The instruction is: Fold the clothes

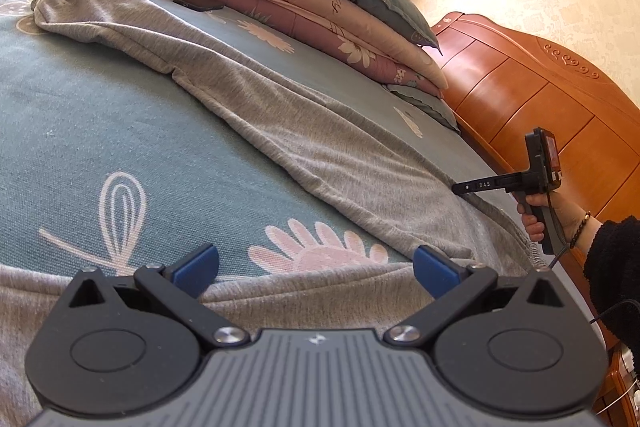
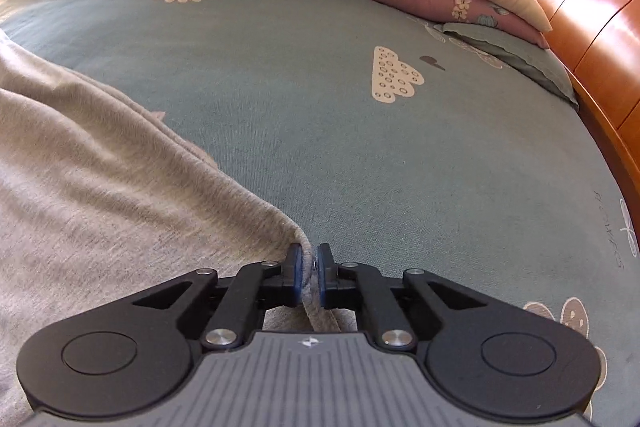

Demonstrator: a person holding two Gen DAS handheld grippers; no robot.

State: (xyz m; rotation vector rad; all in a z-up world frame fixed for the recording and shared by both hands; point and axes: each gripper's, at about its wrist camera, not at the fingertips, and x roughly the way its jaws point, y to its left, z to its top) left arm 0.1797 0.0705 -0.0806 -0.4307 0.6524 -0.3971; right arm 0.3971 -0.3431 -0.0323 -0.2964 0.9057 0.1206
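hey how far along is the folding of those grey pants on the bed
Early. Done: the grey pants lie spread lengthwise on the bed sheet, no fold made yet. In hand: the right gripper has its jaws pinched on a pant edge; the left gripper hangs open over the near fabric. Left: gripping there, then every fold.

Each black gripper carries blue pads, silver pivot screws and a ribbed grey body. White "DAS" lettering marks one finger; the person wears a fuzzy black sleeve and beaded bracelet.
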